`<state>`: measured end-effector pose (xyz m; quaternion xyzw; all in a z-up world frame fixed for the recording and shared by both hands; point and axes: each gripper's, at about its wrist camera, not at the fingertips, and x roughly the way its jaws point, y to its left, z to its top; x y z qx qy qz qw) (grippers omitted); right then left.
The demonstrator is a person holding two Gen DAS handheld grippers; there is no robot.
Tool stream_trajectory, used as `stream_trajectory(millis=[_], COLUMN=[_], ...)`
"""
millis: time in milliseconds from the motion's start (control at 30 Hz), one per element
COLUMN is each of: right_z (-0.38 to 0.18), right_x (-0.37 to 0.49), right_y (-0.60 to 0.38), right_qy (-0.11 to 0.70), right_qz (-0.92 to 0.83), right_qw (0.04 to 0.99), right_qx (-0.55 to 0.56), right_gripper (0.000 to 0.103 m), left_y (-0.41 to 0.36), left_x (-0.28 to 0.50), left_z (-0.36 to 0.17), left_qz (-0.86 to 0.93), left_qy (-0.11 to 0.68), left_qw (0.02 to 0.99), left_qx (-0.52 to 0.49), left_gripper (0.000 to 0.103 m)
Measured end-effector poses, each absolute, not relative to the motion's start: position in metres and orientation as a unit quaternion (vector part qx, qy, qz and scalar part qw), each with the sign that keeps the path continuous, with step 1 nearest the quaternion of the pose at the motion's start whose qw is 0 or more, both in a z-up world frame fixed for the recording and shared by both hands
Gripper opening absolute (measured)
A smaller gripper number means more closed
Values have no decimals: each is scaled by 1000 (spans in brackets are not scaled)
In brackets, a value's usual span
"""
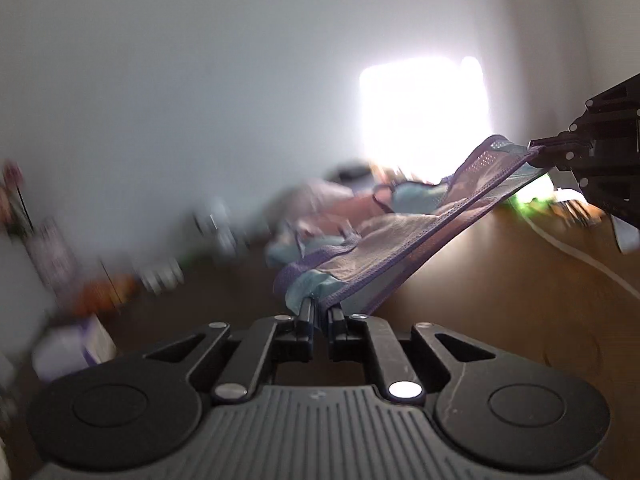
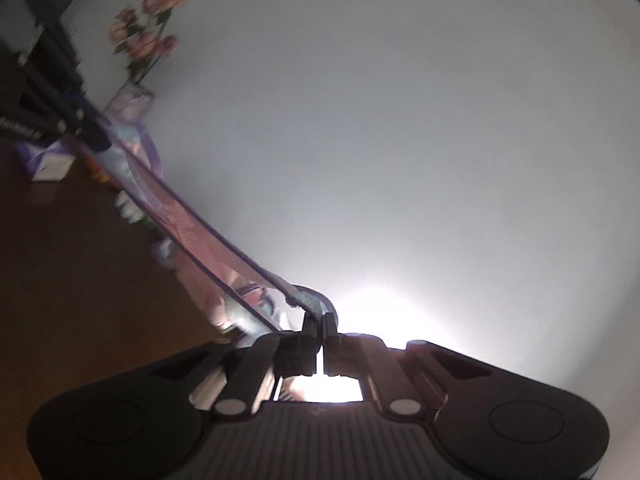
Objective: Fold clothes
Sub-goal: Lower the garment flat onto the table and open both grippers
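Left wrist view: left gripper point(image 1: 320, 306) jaws narrow, clamping purple-trimmed garment point(image 1: 400, 236); cloth stretched taut above wooden table point(image 1: 480, 300) to right gripper point(image 1: 538, 156) near right edge. No legible writing.

Right wrist view: right gripper point(image 2: 320, 320) pinching garment point(image 2: 208, 240) hem; artificial roses point(image 2: 146, 28) against wall; carton point(image 2: 50, 164) lettering blurred.

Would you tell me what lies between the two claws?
Only the garment, stretched from left claw to right claw; both views show it.
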<state>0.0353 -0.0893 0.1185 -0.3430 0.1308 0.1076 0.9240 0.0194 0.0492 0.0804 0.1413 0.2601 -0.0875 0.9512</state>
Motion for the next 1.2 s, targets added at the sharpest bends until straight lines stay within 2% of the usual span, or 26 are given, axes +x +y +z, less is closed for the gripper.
stream_trajectory(millis=[67, 100, 133, 200, 267, 300, 333, 467, 567, 600, 633, 700, 733, 800, 867, 900, 1000, 1067, 1100, 1200], right_z=[57, 38, 20, 13, 22, 33, 51, 113, 109, 104, 99, 89, 87, 88, 91, 94, 101, 105, 108, 101], right_x=[-17, -42, -68, -112, -140, -147, -148, -93, -73, -67, -62, -55, -55, -69, -87, -97, -116, -119, -114, -105], right_y=[-94, -98, -103, -121, -140, -151, -163, -196, -197, -194, -191, -187, -189, -195, -202, -207, -216, -218, -220, -211], right_qy=[211, 241, 269, 304, 309, 300, 290, 265, 265, 268, 271, 283, 297, 319, 322, 322, 311, 296, 286, 308], right_qz=[150, 169, 188, 210, 230, 236, 246, 271, 259, 243, 225, 188, 192, 245, 287, 306, 362, 394, 407, 404], right_qw=[916, 912, 907, 904, 907, 914, 918, 924, 928, 931, 933, 935, 929, 909, 893, 886, 867, 859, 858, 847], right_qx=[-306, -285, -263, -213, -168, -139, -111, -39, -44, -59, -74, -105, -108, -113, -128, -133, -142, -138, -124, -156], right_gripper=[0, 1, 6, 14, 27, 43, 49, 51, 49, 48, 48, 48, 48, 44, 47, 52, 54, 54, 54, 54], left_y=[51, 58, 64, 82, 103, 113, 123, 127, 121, 116, 112, 111, 111, 116, 121, 123, 128, 146, 155, 139], left_x=[-27, -51, -75, -105, -113, -112, -110, -78, -67, -63, -60, -59, -58, -75, -97, -108, -120, -111, -107, -97], left_z=[24, 17, 10, 19, 37, 47, 57, 86, 98, 96, 94, 83, 77, 68, 59, 54, 62, 73, 79, 75], left_qz=[-109, -114, -120, -132, -136, -137, -139, -181, -206, -197, -188, -212, -224, -235, -261, -277, -301, -306, -307, -252], left_qy=[312, 321, 331, 325, 318, 313, 308, 285, 263, 273, 283, 324, 344, 375, 405, 418, 401, 368, 351, 390], left_qw=[938, 935, 932, 935, 938, 940, 941, 937, 940, 940, 940, 921, 911, 896, 876, 865, 865, 877, 883, 885], left_qx=[105, 94, 83, 55, 24, 3, -18, -86, -75, -54, -34, -35, -35, -37, -36, -31, -15, -42, -55, 40], left_gripper=[8, 14, 29, 53, 58, 63, 66, 66, 71, 76, 76, 73, 68, 66, 70, 71, 72, 78, 84, 84])
